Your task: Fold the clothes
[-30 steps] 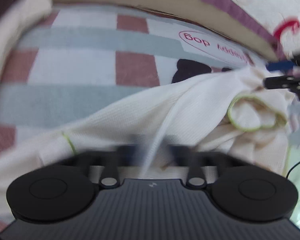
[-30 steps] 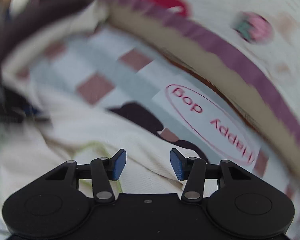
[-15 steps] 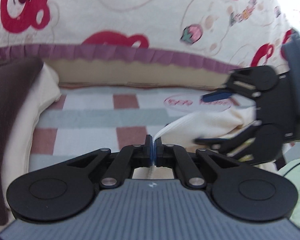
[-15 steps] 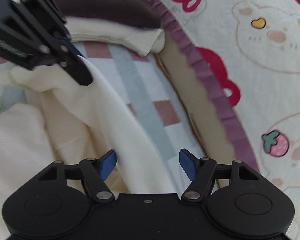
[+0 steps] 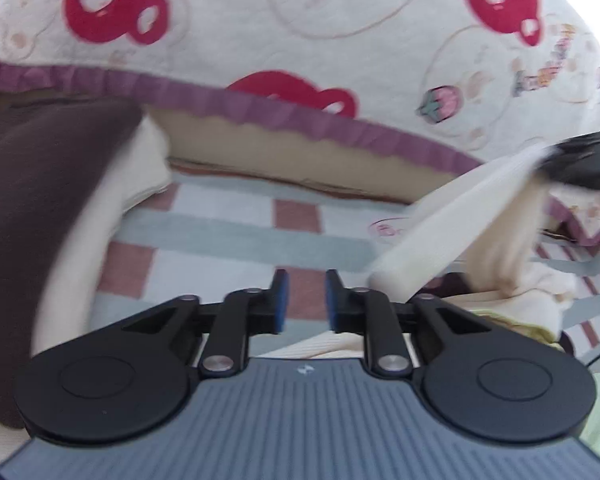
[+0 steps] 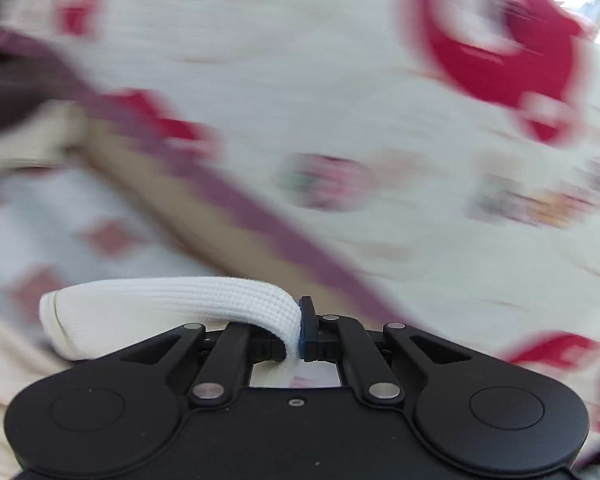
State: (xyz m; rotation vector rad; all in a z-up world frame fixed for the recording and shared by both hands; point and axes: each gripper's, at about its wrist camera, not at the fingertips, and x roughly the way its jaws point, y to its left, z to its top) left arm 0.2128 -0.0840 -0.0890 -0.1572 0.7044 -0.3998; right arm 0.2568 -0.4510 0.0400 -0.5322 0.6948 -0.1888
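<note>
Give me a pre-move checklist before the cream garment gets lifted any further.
1. Right gripper clamped on the cream garment: ok.
2. Left gripper free of cloth, jaws opening: ok.
3. Garment hanging free from the right gripper: ok, strip taut.
4. Checked mat bare ahead for laying down: ok.
5. Brown folded pile out of the way: ok, at left.
6. Whole garment untangled: cannot tell.
</note>
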